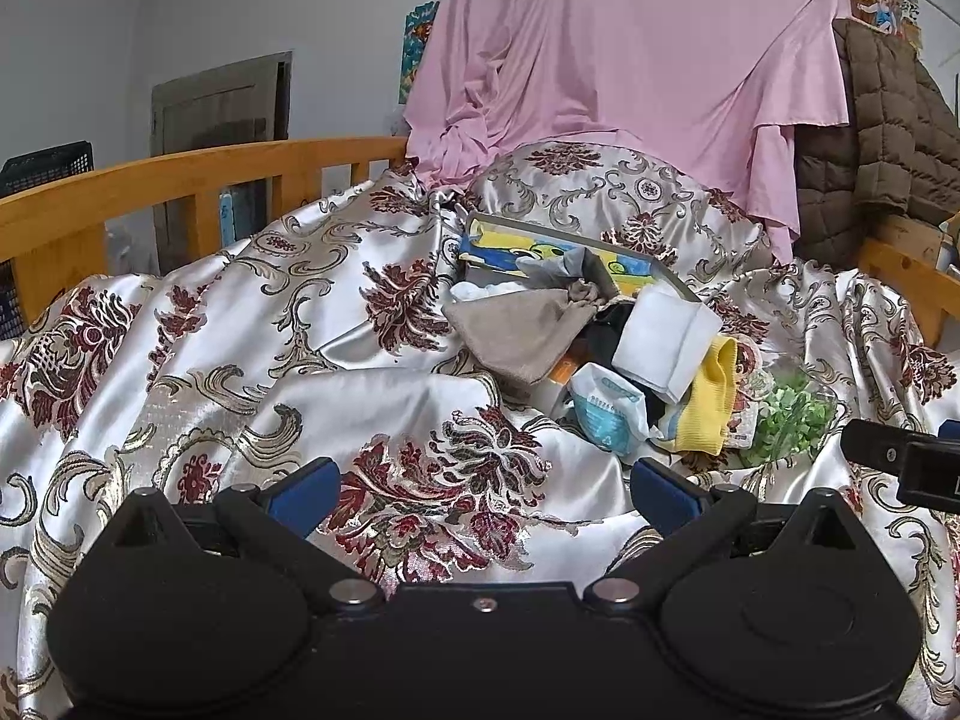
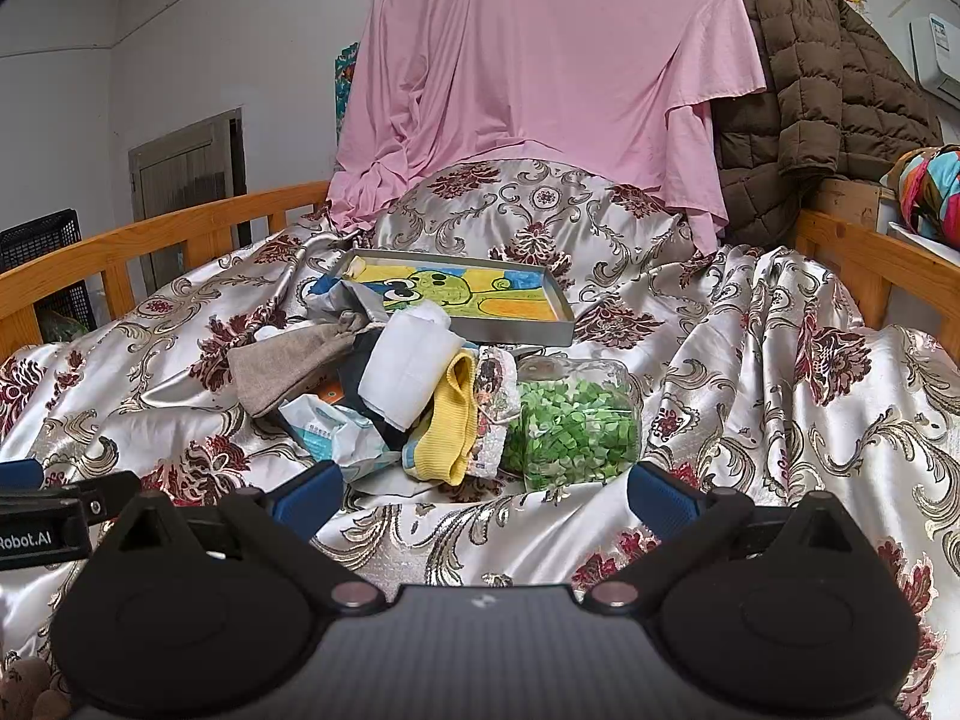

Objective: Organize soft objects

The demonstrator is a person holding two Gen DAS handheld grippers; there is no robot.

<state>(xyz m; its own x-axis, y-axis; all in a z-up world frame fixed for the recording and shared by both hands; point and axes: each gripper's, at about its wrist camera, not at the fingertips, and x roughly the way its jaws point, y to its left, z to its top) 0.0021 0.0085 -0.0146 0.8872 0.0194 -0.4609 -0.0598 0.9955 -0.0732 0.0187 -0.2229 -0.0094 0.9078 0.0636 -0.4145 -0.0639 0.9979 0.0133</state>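
Note:
A heap of soft things lies on a floral satin bedspread (image 1: pixel 372 414). It holds a grey-brown cloth pouch (image 1: pixel 516 330) (image 2: pixel 282 363), a folded white cloth (image 1: pixel 666 342) (image 2: pixel 408 369), a yellow sock (image 1: pixel 711 402) (image 2: pixel 447 426) and a pale blue packet (image 1: pixel 606 411) (image 2: pixel 330 429). A clear jar of green bits (image 2: pixel 570 423) (image 1: pixel 786 411) lies on the heap's right side. Behind it sits a shallow metal tray (image 2: pixel 516 333) (image 1: pixel 522 228) with a cartoon picture. My left gripper (image 1: pixel 483 495) is open, short of the pile. My right gripper (image 2: pixel 483 495) is open too, just before the jar and sock.
A wooden bed rail (image 1: pixel 198 174) (image 2: pixel 870 252) runs along both sides. A pink sheet (image 2: pixel 540 72) hangs at the back, with a brown quilted jacket (image 2: pixel 828 90) to its right. A black crate (image 2: pixel 42 240) stands at far left.

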